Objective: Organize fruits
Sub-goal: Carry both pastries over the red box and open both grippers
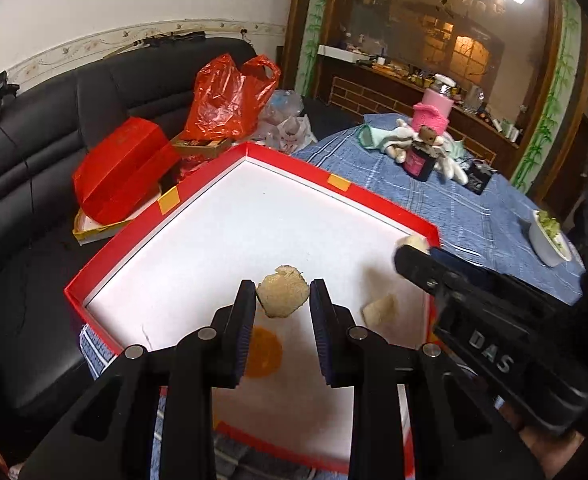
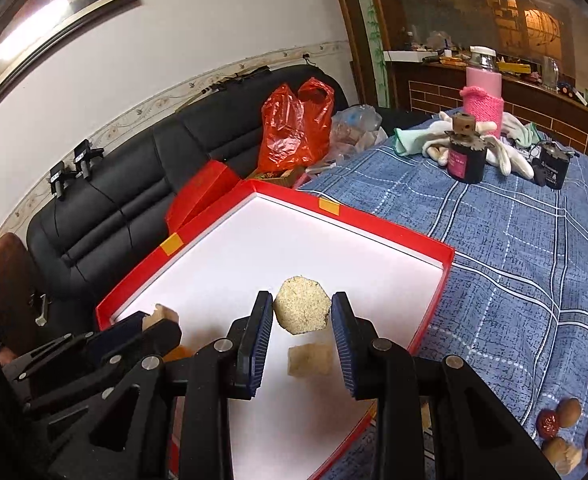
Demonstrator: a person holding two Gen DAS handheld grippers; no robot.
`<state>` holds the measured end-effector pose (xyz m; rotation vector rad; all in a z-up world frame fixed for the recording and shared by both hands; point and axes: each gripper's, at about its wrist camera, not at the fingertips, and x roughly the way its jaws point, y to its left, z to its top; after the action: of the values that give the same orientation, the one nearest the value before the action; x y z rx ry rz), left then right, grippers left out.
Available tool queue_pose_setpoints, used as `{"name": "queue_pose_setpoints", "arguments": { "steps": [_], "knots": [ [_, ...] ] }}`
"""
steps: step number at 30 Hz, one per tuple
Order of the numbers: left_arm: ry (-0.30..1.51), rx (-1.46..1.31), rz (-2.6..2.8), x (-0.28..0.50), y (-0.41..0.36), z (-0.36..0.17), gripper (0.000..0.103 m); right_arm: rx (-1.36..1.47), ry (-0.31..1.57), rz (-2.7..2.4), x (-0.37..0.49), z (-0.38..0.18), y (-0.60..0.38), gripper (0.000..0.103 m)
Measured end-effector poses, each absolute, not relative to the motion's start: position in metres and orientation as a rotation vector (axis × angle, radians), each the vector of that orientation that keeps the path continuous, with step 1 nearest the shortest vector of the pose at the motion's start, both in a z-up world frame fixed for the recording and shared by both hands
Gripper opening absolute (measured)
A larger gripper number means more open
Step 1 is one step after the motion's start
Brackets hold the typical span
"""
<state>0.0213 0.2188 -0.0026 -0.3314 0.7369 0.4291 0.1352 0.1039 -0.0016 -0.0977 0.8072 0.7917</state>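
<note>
A red box with a white floor (image 1: pixel 221 224) (image 2: pixel 294 240) lies on the blue checked cloth. My left gripper (image 1: pixel 282 300) is shut on a tan hexagonal piece (image 1: pixel 281 297) above the box floor. My right gripper (image 2: pixel 302 312) is shut on a similar tan hexagonal piece (image 2: pixel 302 310). A tan square piece (image 1: pixel 381 311) (image 2: pixel 310 361) and an orange round piece (image 1: pixel 263 352) lie on the box floor. The right gripper's body shows in the left wrist view with its piece (image 1: pixel 414 243) at its tip.
Several small fruits and pieces (image 2: pixel 574 424) lie on the cloth at the right. A white bowl (image 1: pixel 548 236), a dark jar (image 2: pixel 466 158), a pink bottle (image 2: pixel 484 84) and gloves stand farther back. A black sofa (image 1: pixel 53 140) with red bags is at the left.
</note>
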Motion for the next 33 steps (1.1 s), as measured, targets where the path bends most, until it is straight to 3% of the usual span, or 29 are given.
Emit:
{"name": "queue_pose_setpoints", "arguments": {
  "steps": [33],
  "knots": [
    [0.781,-0.296,0.514,0.051,0.232,-0.011,0.026,-0.101,0.815,0.739,0.159,-0.01,0.105,0.03]
  ]
}}
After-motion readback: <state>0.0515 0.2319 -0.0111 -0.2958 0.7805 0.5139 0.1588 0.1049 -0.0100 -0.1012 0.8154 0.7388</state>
